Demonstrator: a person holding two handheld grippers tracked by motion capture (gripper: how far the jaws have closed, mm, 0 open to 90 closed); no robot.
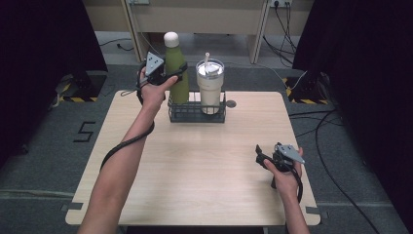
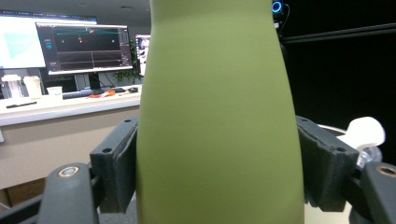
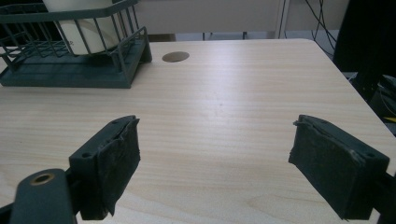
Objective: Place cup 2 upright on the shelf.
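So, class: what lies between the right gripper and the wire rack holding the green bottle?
Nothing: in the high view only bare table separates the right gripper from the wire rack. The left gripper grips the green bottle.

One mark reads clearly — a black numeral "5" (image 1: pixel 85 132) on the grey floor (image 1: pixel 44 146), left of the table, well out beyond the left gripper's (image 1: pixel 168 73) side. The monitor (image 2: pixel 84 46) screens — too small to read.
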